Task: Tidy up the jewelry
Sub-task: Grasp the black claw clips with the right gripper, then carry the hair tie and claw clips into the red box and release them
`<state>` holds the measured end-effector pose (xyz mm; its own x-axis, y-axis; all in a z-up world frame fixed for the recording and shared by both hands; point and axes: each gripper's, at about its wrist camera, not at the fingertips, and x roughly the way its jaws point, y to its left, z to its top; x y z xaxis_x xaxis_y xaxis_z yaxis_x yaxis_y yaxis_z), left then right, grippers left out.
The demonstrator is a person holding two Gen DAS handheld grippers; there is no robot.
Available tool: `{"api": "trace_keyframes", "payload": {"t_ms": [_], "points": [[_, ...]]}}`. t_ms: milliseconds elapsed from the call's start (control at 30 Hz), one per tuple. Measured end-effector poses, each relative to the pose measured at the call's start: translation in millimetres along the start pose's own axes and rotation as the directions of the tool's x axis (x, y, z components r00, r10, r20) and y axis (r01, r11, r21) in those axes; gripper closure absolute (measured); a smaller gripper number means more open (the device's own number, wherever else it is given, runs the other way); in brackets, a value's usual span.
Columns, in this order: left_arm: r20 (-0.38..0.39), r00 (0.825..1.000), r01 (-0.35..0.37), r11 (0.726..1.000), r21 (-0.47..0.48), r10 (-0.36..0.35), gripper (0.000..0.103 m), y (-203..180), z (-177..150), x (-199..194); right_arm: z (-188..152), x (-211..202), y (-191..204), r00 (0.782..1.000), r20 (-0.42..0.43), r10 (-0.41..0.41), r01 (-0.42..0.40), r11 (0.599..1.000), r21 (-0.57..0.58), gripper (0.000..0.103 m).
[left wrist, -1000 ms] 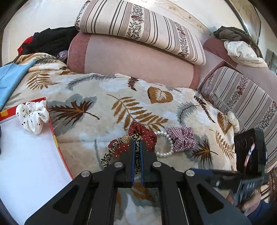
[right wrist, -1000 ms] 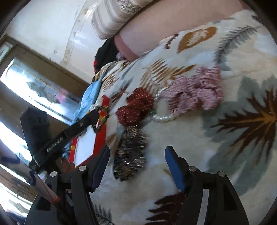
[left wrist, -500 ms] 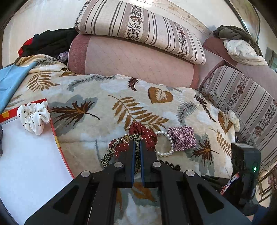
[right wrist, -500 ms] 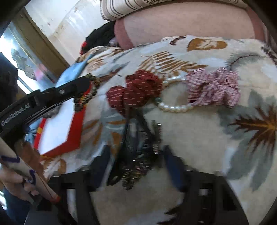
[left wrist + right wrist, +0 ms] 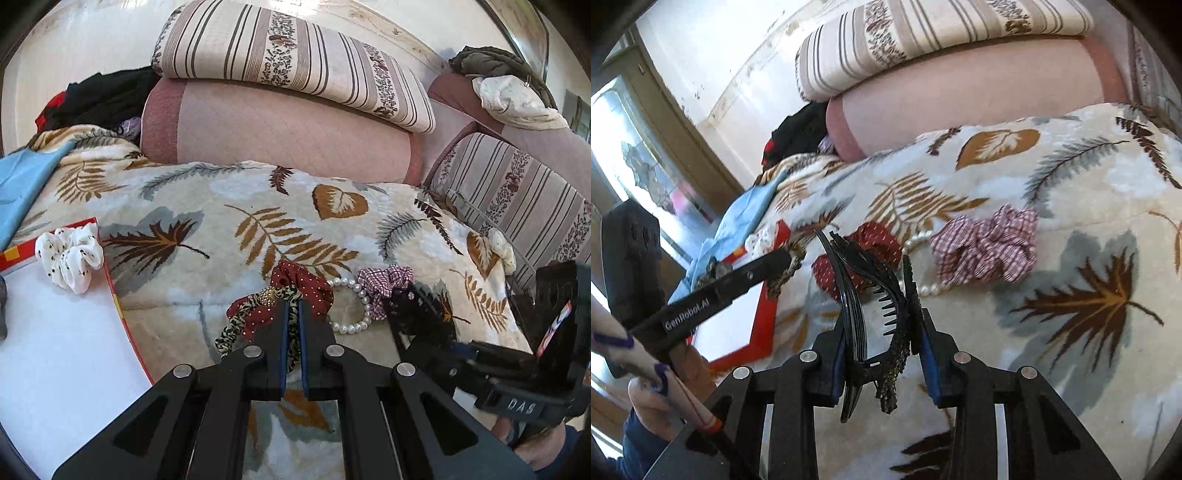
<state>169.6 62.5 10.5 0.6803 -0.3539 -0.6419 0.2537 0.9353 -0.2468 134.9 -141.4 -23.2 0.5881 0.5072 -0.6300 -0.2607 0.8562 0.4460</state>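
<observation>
My left gripper [image 5: 291, 314] is shut on a leopard-print scrunchie [image 5: 236, 328], held above the leaf-patterned blanket [image 5: 229, 206]. My right gripper [image 5: 882, 332] is shut on a black glittery hair claw clip [image 5: 875, 295] and holds it above the blanket; it also shows at the right of the left wrist view [image 5: 417, 317]. On the blanket lie a dark red dotted scrunchie [image 5: 314, 291], a pearl bracelet [image 5: 354, 306] and a red-checked scrunchie [image 5: 986, 243]. A white dotted scrunchie [image 5: 70, 254] lies on the corner of a white board with a red border [image 5: 51, 354].
Striped and pink sofa cushions [image 5: 280, 122] stand behind the blanket. Blue cloth [image 5: 22, 181] and dark clothes [image 5: 99, 96] lie at the far left. A small cream scrunchie [image 5: 502, 247] sits at the blanket's right edge.
My right gripper has closed on the black claw clip and lifted it off the blanket. The left gripper has kept hold of the leopard scrunchie and barely moved.
</observation>
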Motion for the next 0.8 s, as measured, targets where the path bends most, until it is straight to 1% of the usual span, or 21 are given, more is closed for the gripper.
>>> {"api": "trace_keyframes", "payload": {"t_ms": [233,367,533,667,800], "points": [[0.044,0.998,-0.057,0.996,0.068,0.054,0.098,-16,-4,-6,3,-7,-5,1.0,0.021,-0.015,0.015,1.0,0.012,0.066],[0.075,0.992,-0.109,0.987,0.118,0.101,0.098,-25,-6,-10,3,-10,-3,0.999,0.038,-0.025,0.025,1.0,-0.004,0.066],[0.104,0.983,-0.165,0.975,0.151,0.15,0.098,-29,-5,-13,2,-12,-2,0.998,0.051,-0.034,0.034,0.999,-0.008,0.066],[0.115,0.978,-0.191,0.967,0.168,0.173,0.098,-29,-5,-13,2,-13,-2,0.997,0.06,-0.043,0.044,0.999,-0.013,0.066],[0.119,0.976,-0.2,0.963,0.179,0.181,0.098,-30,-4,-13,1,-14,-1,0.997,0.064,-0.053,0.054,0.998,-0.012,0.066]]}}
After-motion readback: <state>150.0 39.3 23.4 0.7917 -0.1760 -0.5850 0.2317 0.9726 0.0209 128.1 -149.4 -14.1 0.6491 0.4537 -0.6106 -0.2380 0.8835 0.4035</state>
